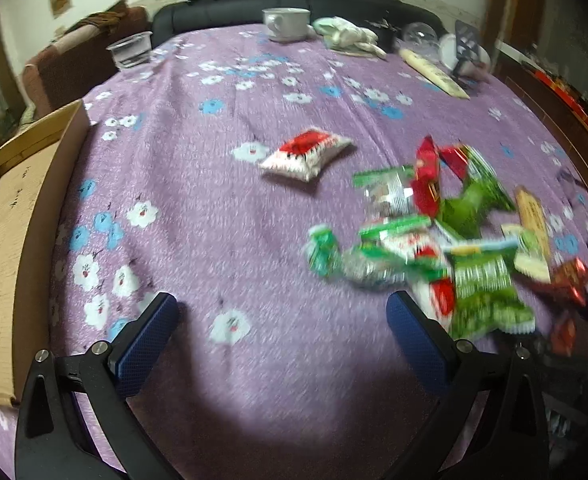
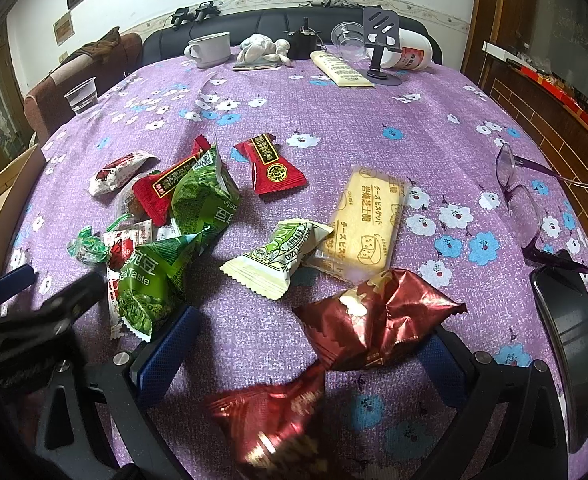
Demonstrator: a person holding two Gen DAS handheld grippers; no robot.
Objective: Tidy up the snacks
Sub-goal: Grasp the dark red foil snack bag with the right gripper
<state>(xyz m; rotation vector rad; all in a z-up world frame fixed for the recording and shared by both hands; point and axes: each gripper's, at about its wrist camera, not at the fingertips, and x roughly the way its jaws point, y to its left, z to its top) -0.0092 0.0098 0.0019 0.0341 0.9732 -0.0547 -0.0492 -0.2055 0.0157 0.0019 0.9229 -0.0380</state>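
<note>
A pile of green and red snack packets [image 1: 434,232] lies on the purple flowered cloth; it also shows in the right wrist view [image 2: 173,216]. A red-and-white packet [image 1: 306,154] lies apart from it. My left gripper [image 1: 281,320] is open and empty above bare cloth, left of the pile. My right gripper [image 2: 310,344] is open, with a dark red foil packet [image 2: 378,320] between its fingers and a second, blurred one [image 2: 273,416] just below. A cheese biscuit pack [image 2: 368,224] and a pale green packet [image 2: 281,256] lie ahead.
A cardboard box [image 1: 9,240] stands at the left table edge. Purple glasses [image 2: 534,200] and a black phone [image 2: 574,336] lie at the right. A mug [image 2: 209,50], plastic cup [image 2: 81,94], phone stand [image 2: 382,40] and other clutter line the far edge.
</note>
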